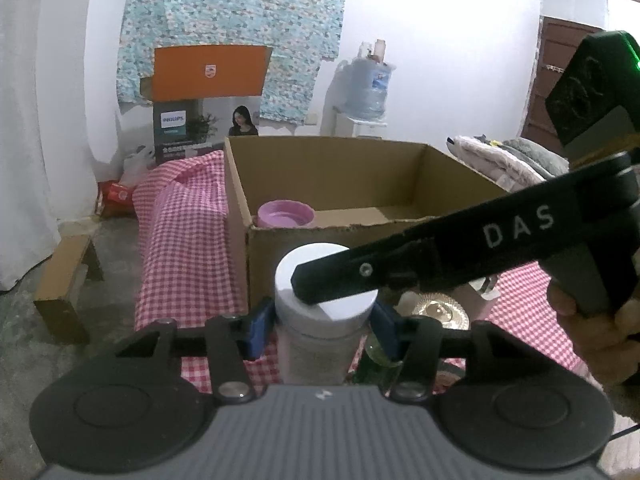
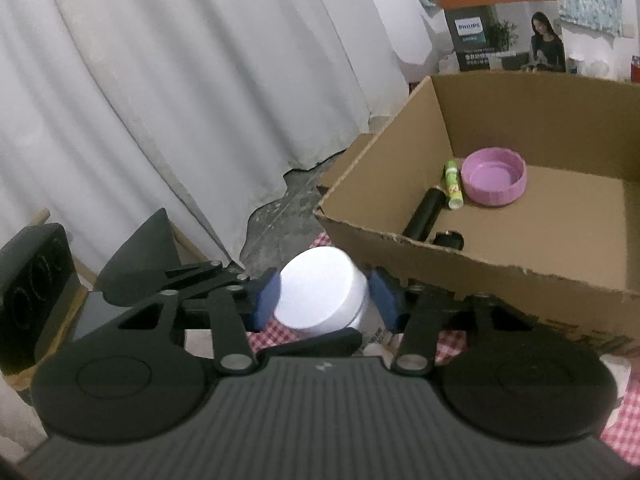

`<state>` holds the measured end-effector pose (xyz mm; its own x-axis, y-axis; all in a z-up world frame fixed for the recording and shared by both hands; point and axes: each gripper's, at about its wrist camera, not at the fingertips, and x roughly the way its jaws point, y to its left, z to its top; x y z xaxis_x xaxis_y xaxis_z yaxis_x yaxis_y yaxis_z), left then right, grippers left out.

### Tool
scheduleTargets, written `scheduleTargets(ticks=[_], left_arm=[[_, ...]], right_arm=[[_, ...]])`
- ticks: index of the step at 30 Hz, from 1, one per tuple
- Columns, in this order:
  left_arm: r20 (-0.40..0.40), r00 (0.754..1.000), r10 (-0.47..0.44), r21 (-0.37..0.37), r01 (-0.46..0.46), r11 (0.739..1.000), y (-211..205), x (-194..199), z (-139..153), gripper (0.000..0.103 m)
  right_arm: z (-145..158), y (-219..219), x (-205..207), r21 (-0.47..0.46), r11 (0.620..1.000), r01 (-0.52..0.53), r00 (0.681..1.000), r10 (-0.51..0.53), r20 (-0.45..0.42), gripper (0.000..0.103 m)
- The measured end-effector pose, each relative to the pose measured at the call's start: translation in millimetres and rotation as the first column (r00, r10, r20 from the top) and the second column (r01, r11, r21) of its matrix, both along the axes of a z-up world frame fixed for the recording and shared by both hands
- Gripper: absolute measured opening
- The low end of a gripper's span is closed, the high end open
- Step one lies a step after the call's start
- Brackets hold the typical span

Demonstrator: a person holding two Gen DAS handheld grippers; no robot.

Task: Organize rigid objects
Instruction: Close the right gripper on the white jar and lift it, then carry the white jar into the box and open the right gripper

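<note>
while the left gripper (image 1: 322,322) clamps its blue pads (image 1: 258,330) on either side of the white-capped jar (image 1: 325,296), the jar stands upright at 6 o'clock of the cardboard box (image 1: 280,248), just in front of its torn near wall and above the pink checked cloth (image 1: 184,240). the right gripper (image 2: 326,300) comes in from 3 o'clock in the left wrist view, one black finger lying across the jar's white lid. in the right wrist view its blue pads (image 2: 384,298) sit at 9 and 3 o'clock of the lid; the left pad looks to be touching the cap, the right one stands just apart, so i cannot tell whether it grips. inside the box a pink bowl (image 2: 494,178) rests toward the far left corner, with a green-and-yellow tube (image 2: 453,184) just beside it at 9 o'clock, a black cylinder (image 2: 424,216) next to that, and a small black object (image 2: 449,239) near the front wall. a glass dish (image 1: 440,312) and a green bottle (image 1: 372,364) lie on the cloth at 3 o'clock of the jar.
</note>
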<state>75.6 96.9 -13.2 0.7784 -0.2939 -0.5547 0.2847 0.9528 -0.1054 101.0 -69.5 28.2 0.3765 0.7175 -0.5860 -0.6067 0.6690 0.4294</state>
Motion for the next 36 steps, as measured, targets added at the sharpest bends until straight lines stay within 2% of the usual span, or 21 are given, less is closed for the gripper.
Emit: scheduleTargets(ticks=[12, 21, 29, 33, 36], left_arm=[[0.093, 0.994, 0.055, 0.017, -0.057, 0.998, 6.9, -24.5, 36.7, 0.054], [0.188, 0.98, 0.067, 0.023, -0.073, 0.997, 7.5, -32.3, 87.3, 0.054], [0.245, 0.969, 0.014, 0.018, -0.019, 1.0, -19.3, 0.5, 130.7, 0.054], [0.224, 0.974, -0.034, -0.006, 0.036, 0.999, -40.0, 36.3, 143.1, 0.054], [0.18, 0.981, -0.071, -0.013, 0.074, 0.997, -57.1, 69.0, 143.2, 0.054]], right_arm=[[37.5, 6.2, -18.1, 0.046, 0.998, -0.045, 0.995, 0.041, 0.096, 0.046], [89.5, 3.9, -33.7, 0.088, 0.993, -0.076, 0.973, 0.054, 0.226, 0.046], [139.6, -26.6, -19.8, 0.108, 0.993, -0.04, 0.951, 0.004, 0.311, 0.046], [157.7, -53.1, 3.8, 0.105, 0.994, 0.008, 0.952, -0.04, 0.304, 0.047], [163.6, -74.2, 31.9, 0.095, 0.994, 0.049, 0.962, -0.072, 0.263, 0.047]])
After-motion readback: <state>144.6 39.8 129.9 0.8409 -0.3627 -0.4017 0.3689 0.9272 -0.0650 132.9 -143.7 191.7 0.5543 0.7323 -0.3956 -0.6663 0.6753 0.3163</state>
